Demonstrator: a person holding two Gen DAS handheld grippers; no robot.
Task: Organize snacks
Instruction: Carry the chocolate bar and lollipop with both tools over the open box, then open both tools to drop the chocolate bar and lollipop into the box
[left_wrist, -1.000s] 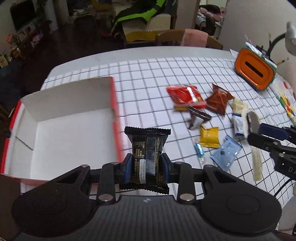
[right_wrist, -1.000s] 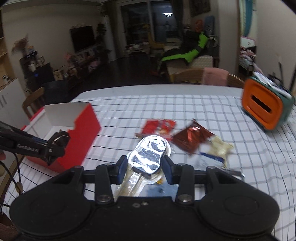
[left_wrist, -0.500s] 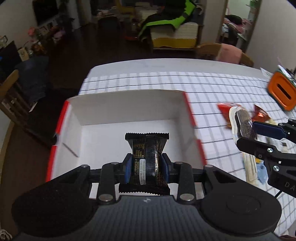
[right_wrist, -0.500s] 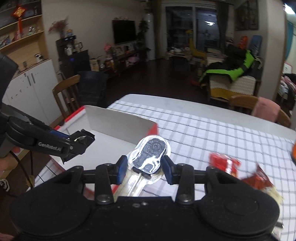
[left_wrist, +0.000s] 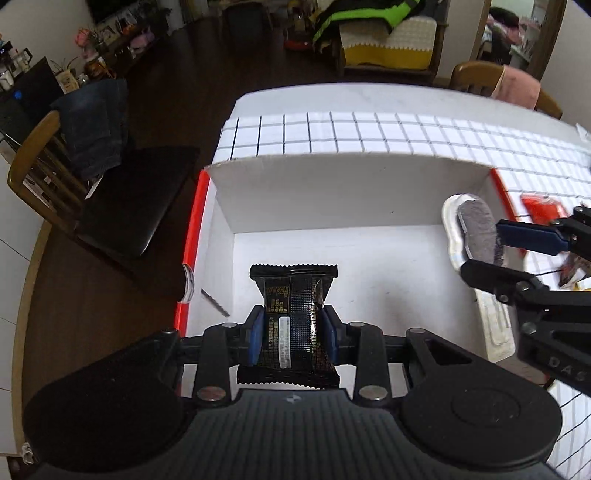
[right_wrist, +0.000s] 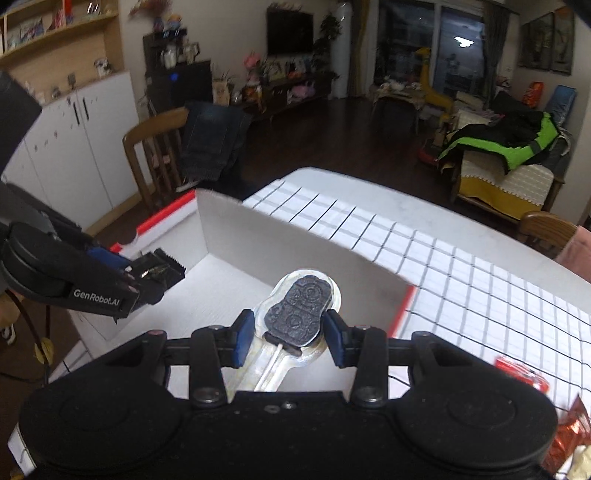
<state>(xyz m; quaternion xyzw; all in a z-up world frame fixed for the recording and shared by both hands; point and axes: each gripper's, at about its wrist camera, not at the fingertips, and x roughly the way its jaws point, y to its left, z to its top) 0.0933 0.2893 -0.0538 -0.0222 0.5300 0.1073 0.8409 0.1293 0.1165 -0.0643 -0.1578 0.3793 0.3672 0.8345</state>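
My left gripper (left_wrist: 291, 334) is clamped on a black packet (left_wrist: 293, 321), its blue pads pressing both sides of the wrapper, and holds it over the white floor of the open box (left_wrist: 347, 192), toward the box's left side. My right gripper (right_wrist: 288, 338) grips a lollipop (right_wrist: 297, 314), a dark embossed sweet sealed in clear plastic with a pale stick running back between the fingers; it hangs over the box's right side, near the red-edged wall. In the left wrist view the lollipop (left_wrist: 476, 232) shows at the right, pinched in the right gripper's fingers (left_wrist: 528, 236); in the right wrist view the black packet (right_wrist: 159, 273) shows at the left, in the left gripper (right_wrist: 136, 280). The box sits at a corner of a table (right_wrist: 443, 258) covered in a checked cloth. A red packet (left_wrist: 541, 208) lies on the cloth just beyond the box's right wall, with a foil packet (right_wrist: 565, 439) nearer me. A wooden chair (left_wrist: 48, 173) draped with jeans stands beside the table.
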